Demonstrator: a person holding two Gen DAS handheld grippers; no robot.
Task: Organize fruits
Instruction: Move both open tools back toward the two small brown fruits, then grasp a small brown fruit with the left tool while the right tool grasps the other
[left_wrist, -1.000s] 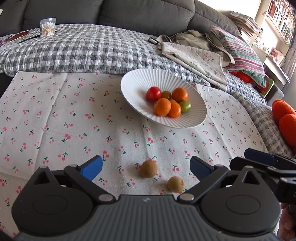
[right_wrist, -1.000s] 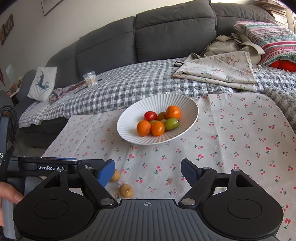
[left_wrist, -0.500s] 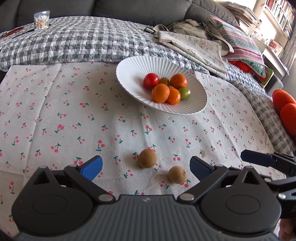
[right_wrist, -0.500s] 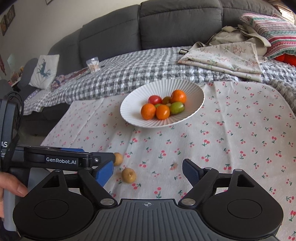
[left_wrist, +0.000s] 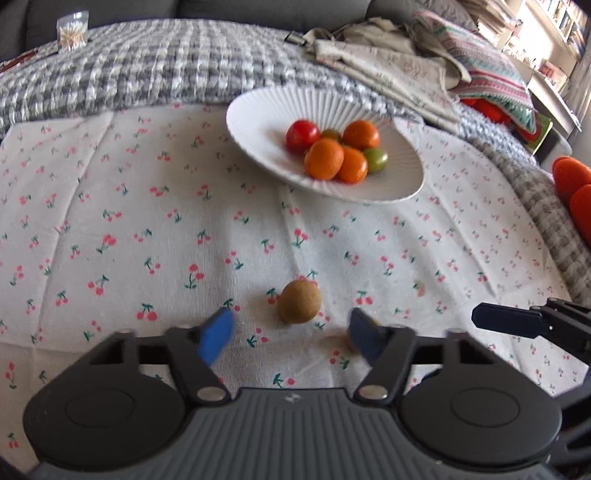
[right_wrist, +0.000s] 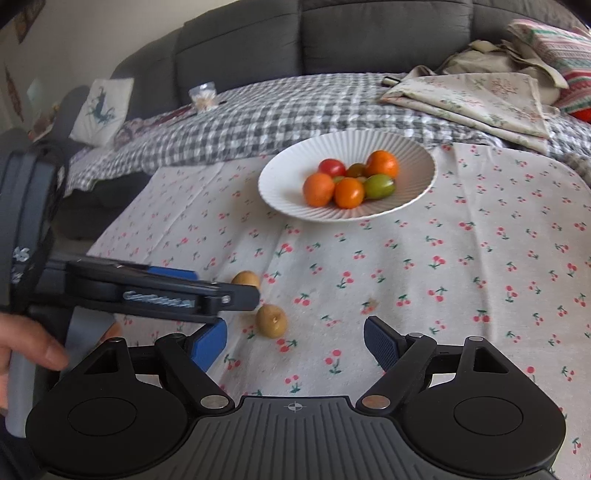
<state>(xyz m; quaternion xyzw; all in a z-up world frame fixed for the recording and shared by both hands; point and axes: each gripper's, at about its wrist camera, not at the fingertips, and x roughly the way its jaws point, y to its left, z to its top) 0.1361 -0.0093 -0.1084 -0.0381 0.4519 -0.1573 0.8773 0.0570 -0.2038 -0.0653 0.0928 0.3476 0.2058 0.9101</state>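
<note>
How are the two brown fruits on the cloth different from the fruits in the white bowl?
The two brown fruits lie loose on the cherry-print cloth, spaced apart; the bowl fruits sit heaped together in the white bowl. The loose pair is dull brown; the bowl fruits are glossy orange, red and green. The loose pair lies near the hand-held grippers, the bowl farther off. All are small and round.

Cherry-print cloth (left_wrist: 147, 229) bearing white ribbed plate (left_wrist: 258, 122) and two brown fruits (left_wrist: 299, 301).
</note>
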